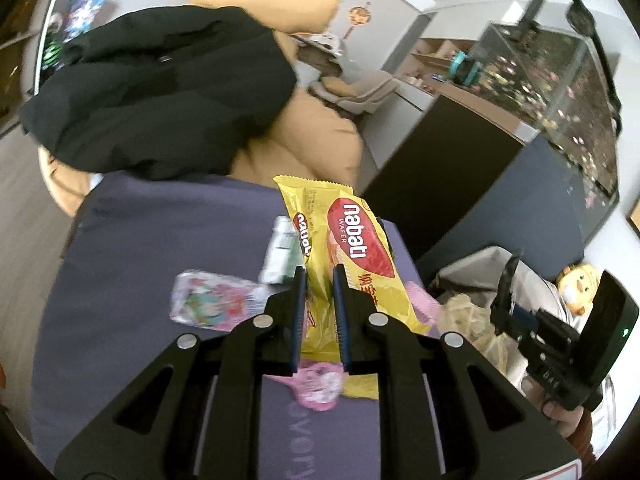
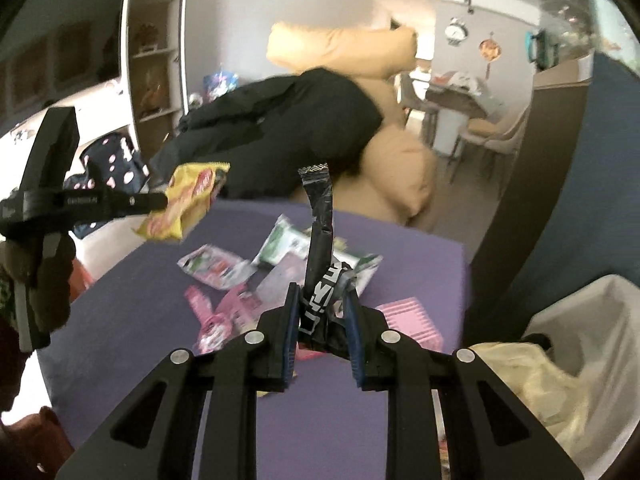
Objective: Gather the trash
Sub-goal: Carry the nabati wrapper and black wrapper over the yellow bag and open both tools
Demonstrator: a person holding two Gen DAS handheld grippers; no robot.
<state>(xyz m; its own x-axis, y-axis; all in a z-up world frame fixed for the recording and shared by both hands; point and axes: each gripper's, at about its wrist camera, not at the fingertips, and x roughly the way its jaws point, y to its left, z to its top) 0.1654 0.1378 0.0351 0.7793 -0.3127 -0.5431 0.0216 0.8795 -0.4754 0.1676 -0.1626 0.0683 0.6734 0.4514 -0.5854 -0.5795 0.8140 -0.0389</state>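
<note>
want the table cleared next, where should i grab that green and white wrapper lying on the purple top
Take the green and white wrapper by its raised, crinkled upper end, coming from above with the fingers across its narrow width. It lies nearly flat on the purple top, so a side approach would likely just push it. Its lower end sits close to other wrappers, so the far end looks freer.

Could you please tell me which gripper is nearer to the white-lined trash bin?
Right. The right gripper, shut on a black wrapper, sits right beside the trash bin. The left gripper, holding the yellow wafer packet, is farther off over the purple surface.
</note>
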